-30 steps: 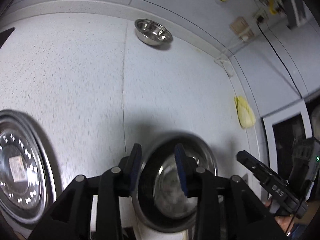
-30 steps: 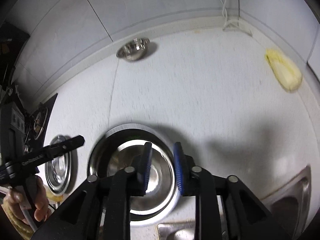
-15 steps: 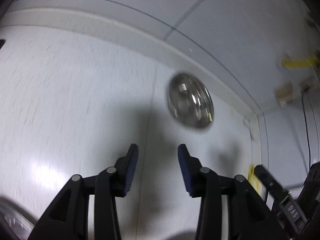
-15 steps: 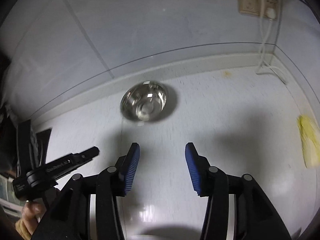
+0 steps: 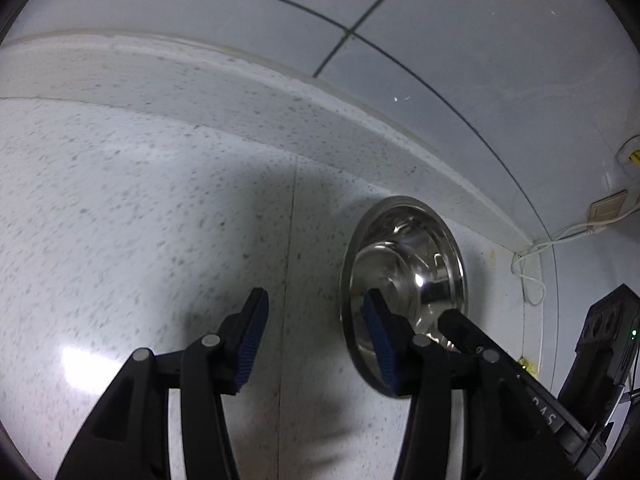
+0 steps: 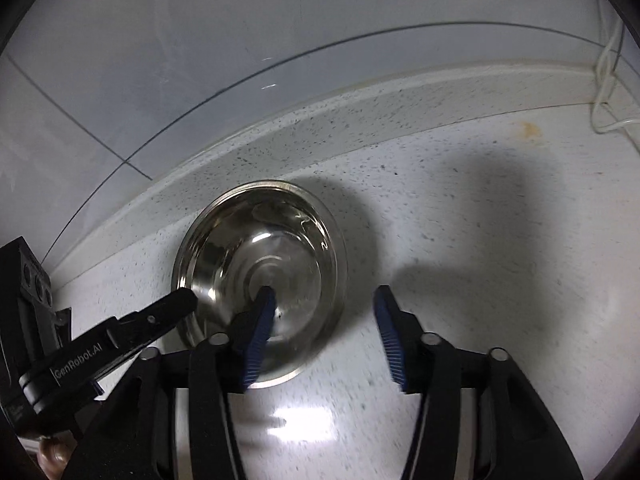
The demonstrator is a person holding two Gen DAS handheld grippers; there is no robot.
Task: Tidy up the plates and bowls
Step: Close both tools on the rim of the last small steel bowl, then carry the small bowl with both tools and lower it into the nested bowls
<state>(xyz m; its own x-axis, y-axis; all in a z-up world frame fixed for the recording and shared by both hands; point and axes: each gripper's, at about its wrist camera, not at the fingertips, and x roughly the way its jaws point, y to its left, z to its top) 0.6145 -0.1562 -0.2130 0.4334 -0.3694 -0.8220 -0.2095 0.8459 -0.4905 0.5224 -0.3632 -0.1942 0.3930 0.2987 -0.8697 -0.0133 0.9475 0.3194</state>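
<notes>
Speckled white countertop (image 5: 120, 220) is seen running back to a low raised ledge, above which pale grey wall tiles (image 5: 440, 40) with dark grout lines are shown. One small steel bowl (image 6: 260, 272) is stood upright on the counter just beside that ledge, with nothing visible inside it. From the right wrist view, the right gripper (image 6: 324, 336) is held low over the bowl's near right rim; its jaws are parted and opening, one blue-padded finger (image 6: 256, 344) being seen across the bowl's inside and the other over bare counter, so that the rim lies between them without being pressed. From the left wrist view, the left gripper (image 5: 316, 340) is likewise parted and opening, the bowl's left rim lying between its fingers, ungripped. Each gripper's black tip is caught at the edge of the other's view. White cable (image 5: 560, 240) is seen hanging in the wall corner below a socket (image 5: 608, 208).
</notes>
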